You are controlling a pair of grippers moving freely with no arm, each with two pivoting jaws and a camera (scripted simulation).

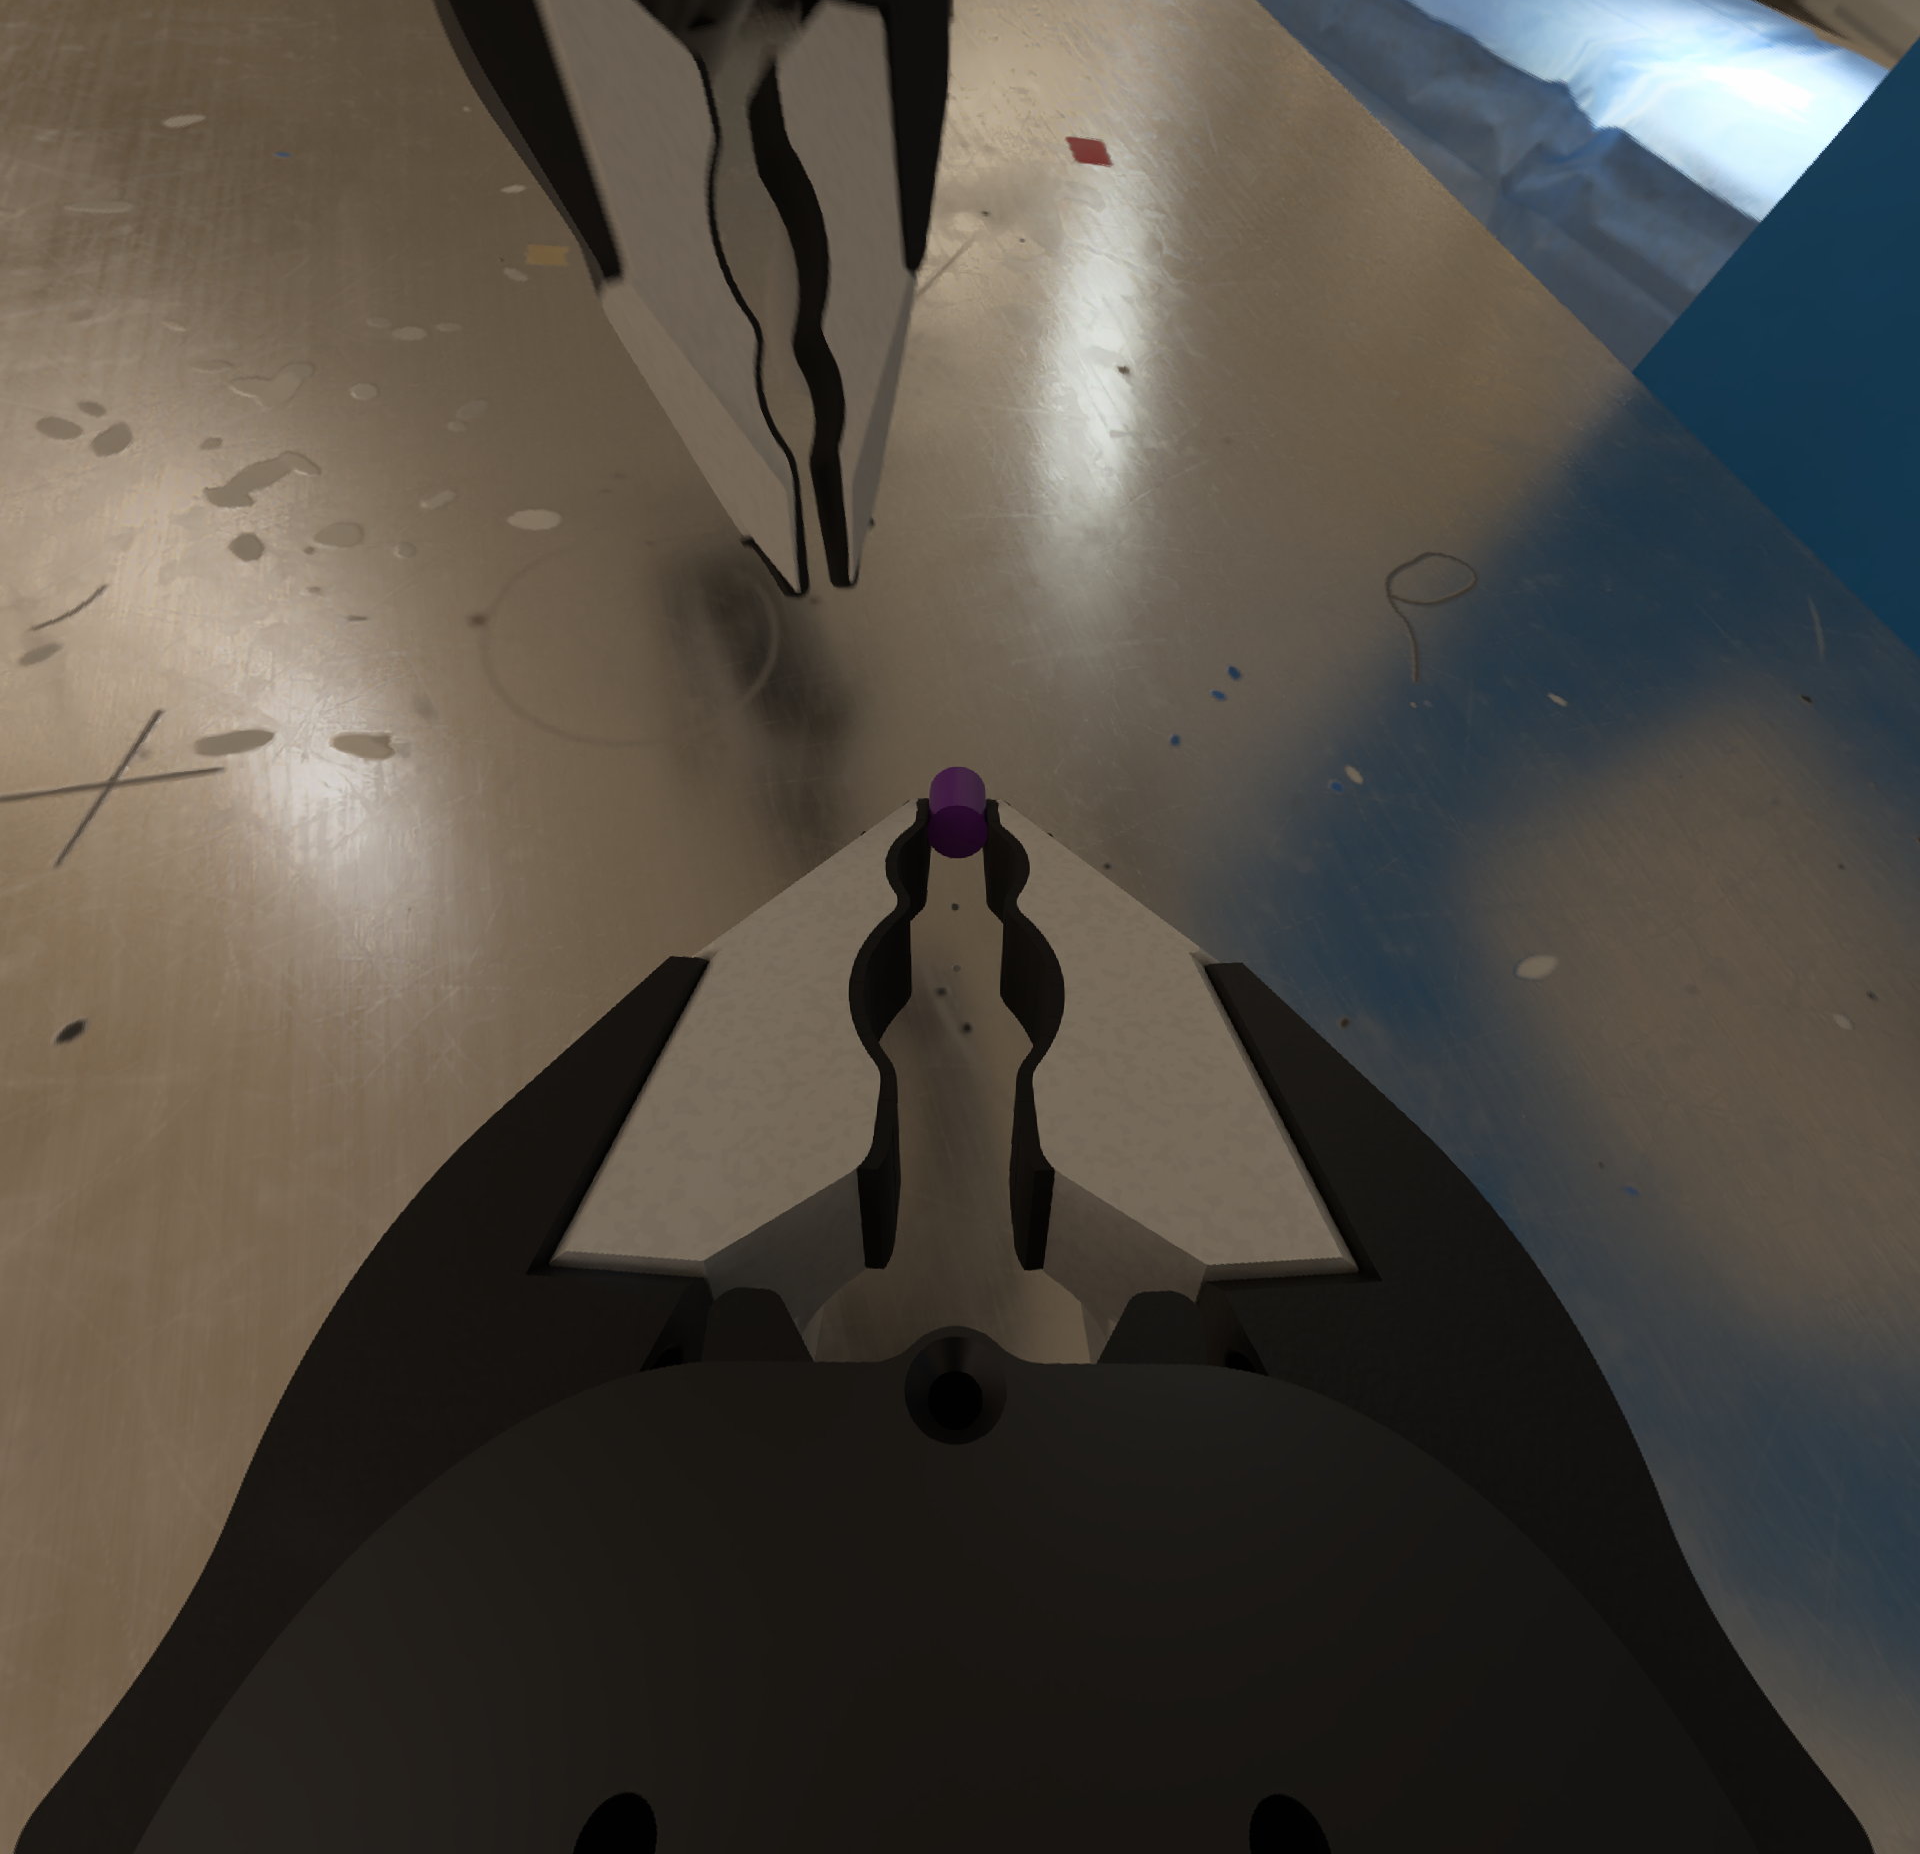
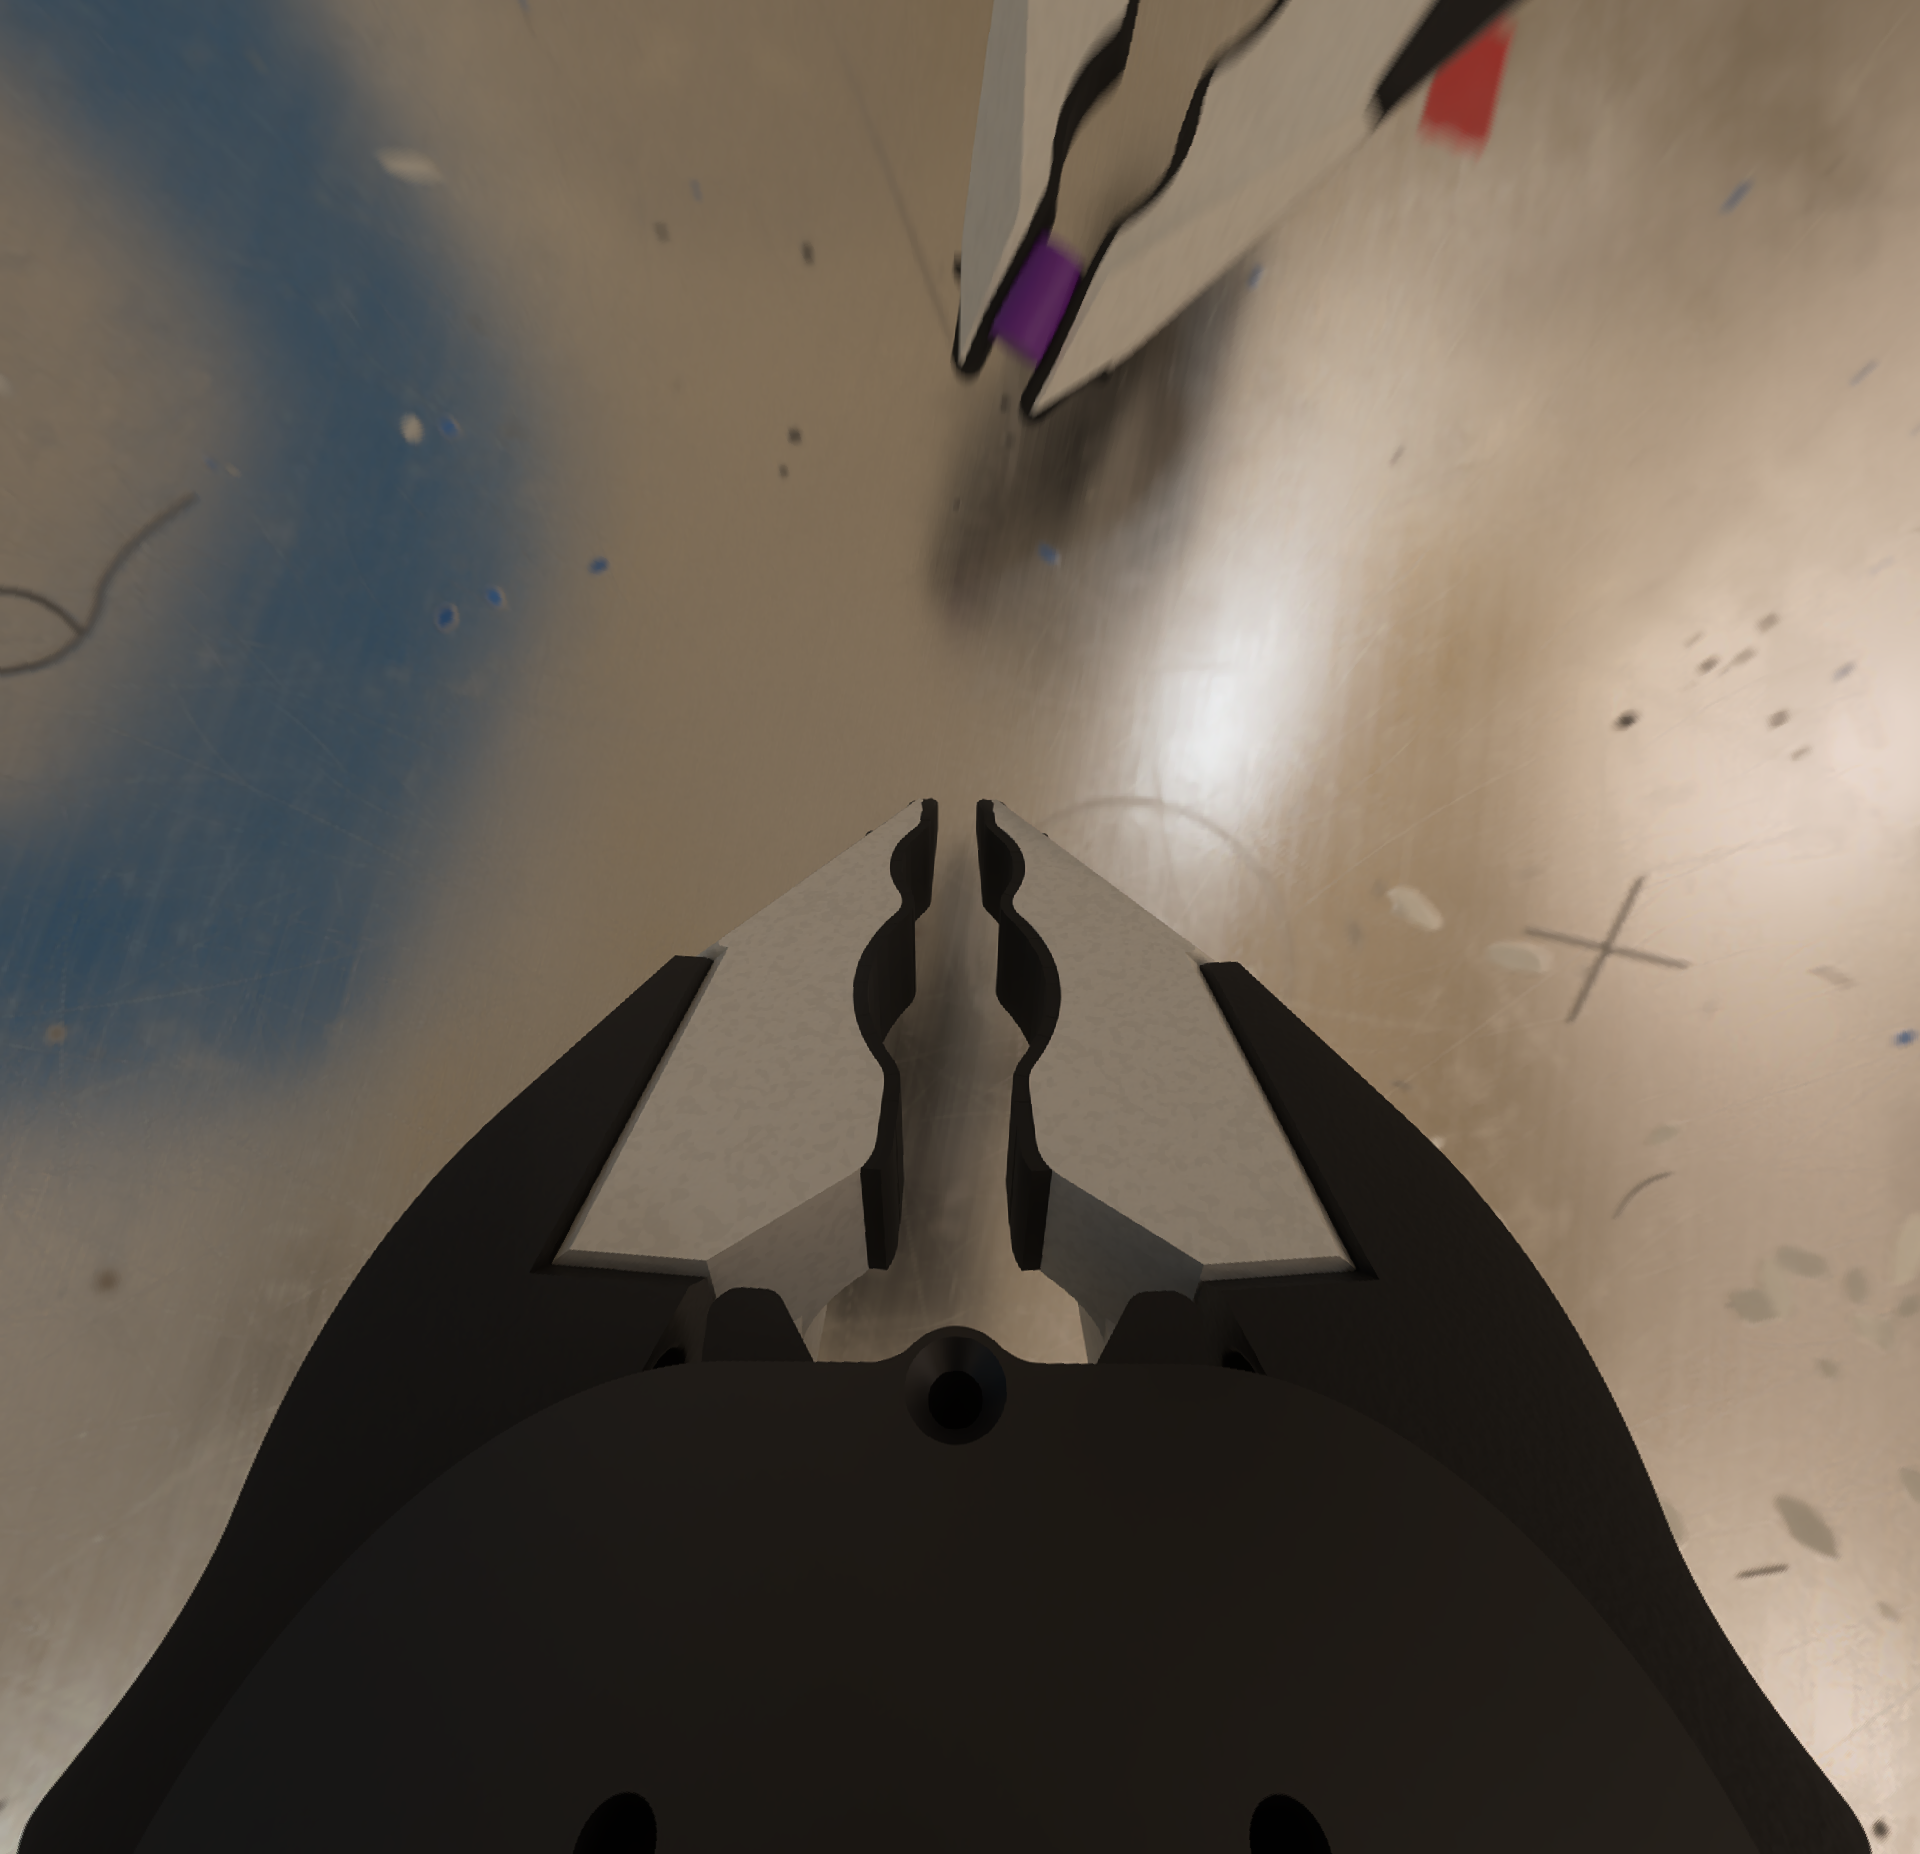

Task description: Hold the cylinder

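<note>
Cylinder (image 1: 956,815), small and purple, sits pinched at the very tips of the left gripper (image 1: 956,817), whose fingers (image 1: 800,931) close on it from both sides, lifted clear of the tabletop (image 1: 312,973). From the right wrist view the same cylinder (image 2: 1031,298) shows between those tips (image 2: 1013,381). The right gripper (image 2: 956,812) hangs opposite, well apart from the cylinder, its fingers (image 2: 821,921) drawn narrow with only a slim gap and nothing between them. A red patch (image 2: 1465,79) and a blue-tinted area (image 2: 260,454) mark the scuffed tabletop.
</note>
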